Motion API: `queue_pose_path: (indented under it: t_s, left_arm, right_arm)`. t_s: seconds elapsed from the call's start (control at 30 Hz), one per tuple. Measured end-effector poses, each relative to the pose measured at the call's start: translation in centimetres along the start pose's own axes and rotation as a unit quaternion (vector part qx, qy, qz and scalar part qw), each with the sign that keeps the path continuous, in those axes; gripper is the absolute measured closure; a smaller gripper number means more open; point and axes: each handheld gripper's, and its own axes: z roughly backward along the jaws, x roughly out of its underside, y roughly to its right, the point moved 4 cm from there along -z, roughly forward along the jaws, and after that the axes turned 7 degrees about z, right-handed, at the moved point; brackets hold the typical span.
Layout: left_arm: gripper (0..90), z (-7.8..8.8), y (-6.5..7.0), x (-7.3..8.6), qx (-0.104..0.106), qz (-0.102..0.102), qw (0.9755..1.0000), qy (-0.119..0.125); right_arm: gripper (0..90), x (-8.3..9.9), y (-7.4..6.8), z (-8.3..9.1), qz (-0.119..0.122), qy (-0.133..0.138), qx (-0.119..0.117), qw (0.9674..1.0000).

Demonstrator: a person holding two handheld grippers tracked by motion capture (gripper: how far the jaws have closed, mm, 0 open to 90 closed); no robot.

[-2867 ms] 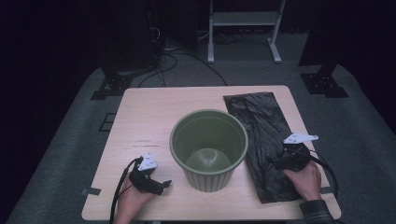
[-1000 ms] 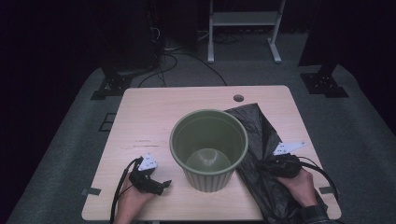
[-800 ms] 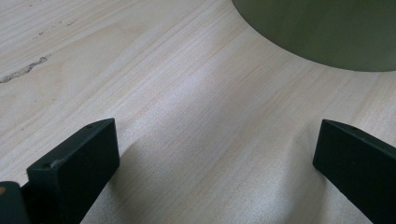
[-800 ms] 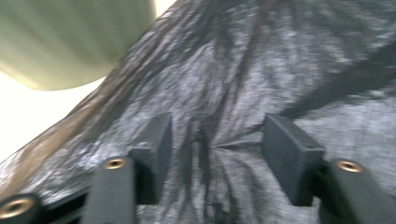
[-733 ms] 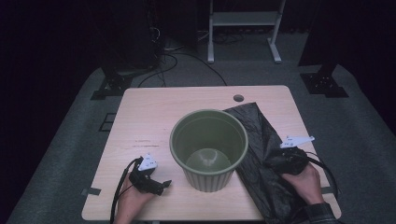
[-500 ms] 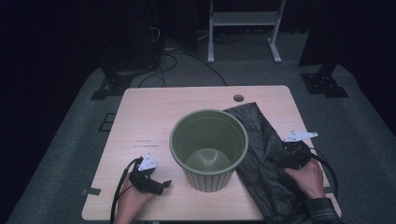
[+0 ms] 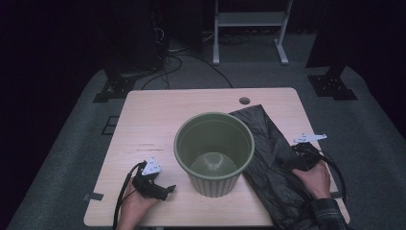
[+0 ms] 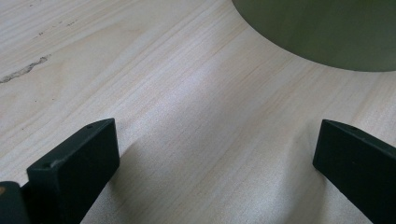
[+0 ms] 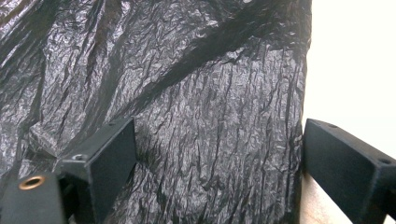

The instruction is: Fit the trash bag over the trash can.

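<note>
Both tongs open | right tongs (image 9: pixel 219 163) just released black bag (image 7: pixel 273 158) | left tongs (image 8: pixel 215 172) over table (image 7: pixel 158 120)

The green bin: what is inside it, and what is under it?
The green bin holds nothing; its bare bottom shows. Under it lies the wooden table. The black bag lies beside it, and whether its edge reaches under the bin is hidden.

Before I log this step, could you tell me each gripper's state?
Left gripper: open, holding nothing.
Right gripper: open over the black bag, not gripping it.
</note>
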Motion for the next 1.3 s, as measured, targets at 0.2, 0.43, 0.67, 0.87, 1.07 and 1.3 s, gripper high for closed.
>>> queue_pose_path:
  t_s: [0.2,0.43,0.67,0.87,1.07,1.3]
  left_arm:
    - [0.0,0.0,0.0,0.0,0.000,0.000,1.0000,0.000]
    - [0.0,0.0,0.0,0.0,0.000,0.000,1.0000,0.000]
    - [0.0,0.0,0.0,0.0,0.000,0.000,1.0000,0.000]
    - [0.0,0.0,0.0,0.0,0.000,0.000,1.0000,0.000]
    - [0.0,0.0,0.0,0.0,0.000,0.000,1.0000,0.000]
    - [0.0,0.0,0.0,0.0,0.000,0.000,1.0000,0.000]
  right_arm:
    - [9.5,-0.1,-1.1,0.1,-0.002,0.008,-0.027,0.9996]
    - [9.5,-0.4,-2.9,0.0,-0.001,0.020,-0.056,0.9983]
    - [9.5,-1.4,-4.9,-0.4,0.025,0.019,-0.066,0.9973]
    - [9.5,-2.0,-6.5,-1.2,0.028,0.023,-0.092,0.9951]
    - [9.5,-2.8,-7.8,-1.5,0.039,0.032,-0.108,0.9929]
    - [9.5,-3.9,-8.9,-1.9,0.045,0.042,-0.120,0.9909]
